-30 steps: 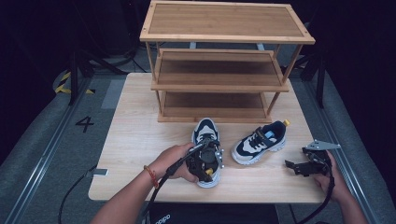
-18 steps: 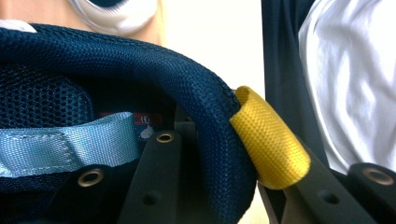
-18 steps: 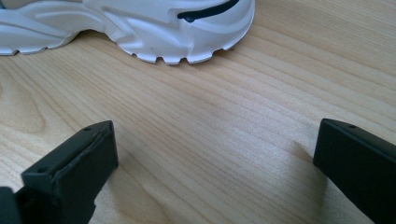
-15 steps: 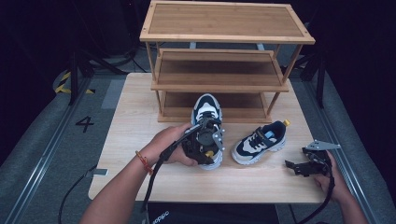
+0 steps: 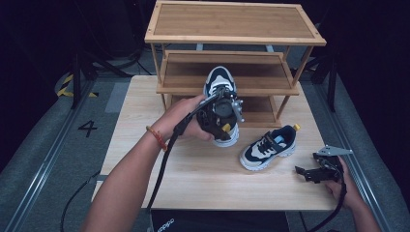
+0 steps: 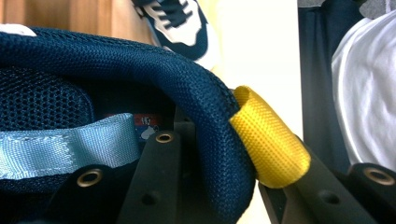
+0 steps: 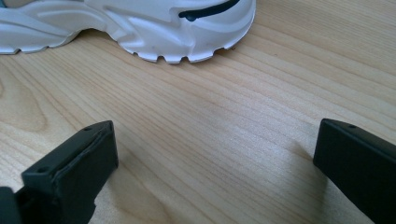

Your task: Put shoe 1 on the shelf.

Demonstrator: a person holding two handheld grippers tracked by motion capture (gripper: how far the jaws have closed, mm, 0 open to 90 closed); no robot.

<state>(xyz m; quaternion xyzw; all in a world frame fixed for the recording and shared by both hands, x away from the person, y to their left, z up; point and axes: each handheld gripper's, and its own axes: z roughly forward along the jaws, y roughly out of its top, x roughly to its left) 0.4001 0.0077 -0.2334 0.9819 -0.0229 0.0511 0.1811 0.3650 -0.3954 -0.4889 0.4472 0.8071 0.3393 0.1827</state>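
Observation:
A navy and white sneaker (image 5: 220,79) hangs in the air in front of the middle board of the wooden shoe rack (image 5: 256,72), toe pointing away from me. My left gripper (image 5: 222,118) is shut on its heel collar. In the left gripper view one jaw sits inside the navy mesh collar (image 6: 187,88) and the other outside by the yellow pull tab (image 6: 268,140), so the left gripper (image 6: 224,186) pinches the heel. The matching sneaker (image 5: 268,146) lies on the table. My right gripper (image 5: 303,173) rests open near the table's front right, its jaws (image 7: 215,158) wide apart just short of the white sole (image 7: 154,28).
The three-tier rack stands at the back of the light wooden table (image 5: 193,179), its top board (image 5: 232,21) bare. Dark floor with a grey strip surrounds the table. A white sleeve (image 6: 364,93) shows at the right of the left gripper view.
My left hand has lifted the sneaker off the table and carried it up and away toward the rack's middle board. The right gripper and the other sneaker have stayed put.

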